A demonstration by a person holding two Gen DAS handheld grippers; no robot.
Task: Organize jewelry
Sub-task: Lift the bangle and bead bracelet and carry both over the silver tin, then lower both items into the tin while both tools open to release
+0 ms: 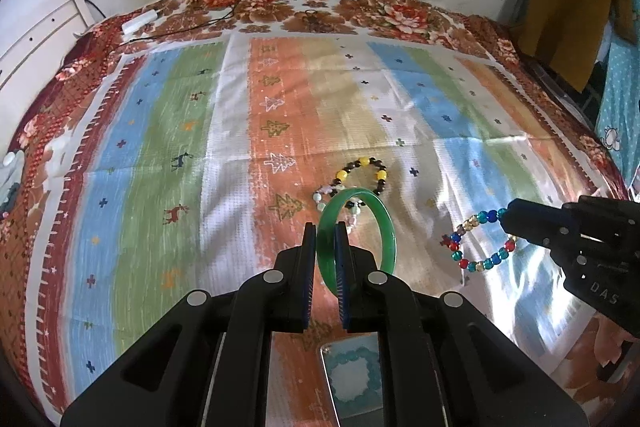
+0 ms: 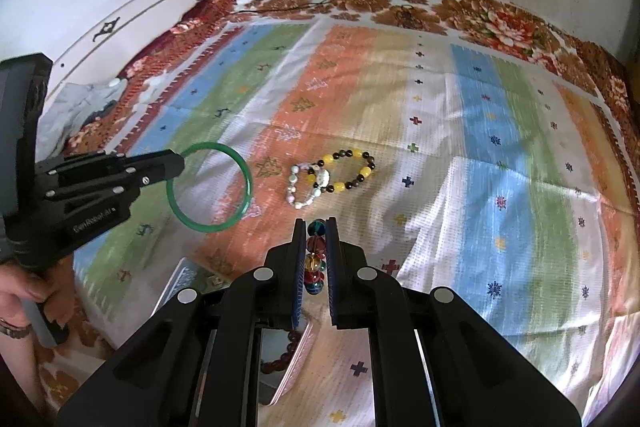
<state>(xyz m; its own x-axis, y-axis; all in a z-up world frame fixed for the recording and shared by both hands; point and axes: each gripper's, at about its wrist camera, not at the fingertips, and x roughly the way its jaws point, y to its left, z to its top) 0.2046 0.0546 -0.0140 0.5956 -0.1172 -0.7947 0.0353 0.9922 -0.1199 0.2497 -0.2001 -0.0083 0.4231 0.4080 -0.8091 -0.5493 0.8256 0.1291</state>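
The left gripper (image 1: pixel 325 247) is pinching the rim of a green bangle (image 1: pixel 386 227) between its fingers, and the bangle is hanging clear above the striped cloth (image 1: pixel 160 147) that is covering the bed. The right gripper (image 2: pixel 316 251) is pinching a strand of multicoloured glass beads (image 2: pixel 314 259), its fingers pressed onto a few beads while the rest of the loop is dangling free. Taking the yellow-and-dark beaded bracelet (image 1: pixel 362 173) lying on the cloth as the landmark, the bangle is hanging just on the near side of it and the glass-bead loop is off to its right, while a pale pearl-like bracelet (image 2: pixel 306 187) is lying touching it on its near left side. A tray-like box (image 1: pixel 352 375) is sitting nearer still than all of these, right under the grippers, with a ring of teal beads showing in it from the left wrist view and dark red beads from the right. The step in hand looks like carrying both pieces to that box; doing it well means keeping both pinches firm, moving steadily so the loose loop is not swinging, and lowering each piece fully in before releasing. The bangle is looking smooth, rigid and glossy, likely to slip; the bead strand is looking limp and sparkling in red, blue, teal and amber.
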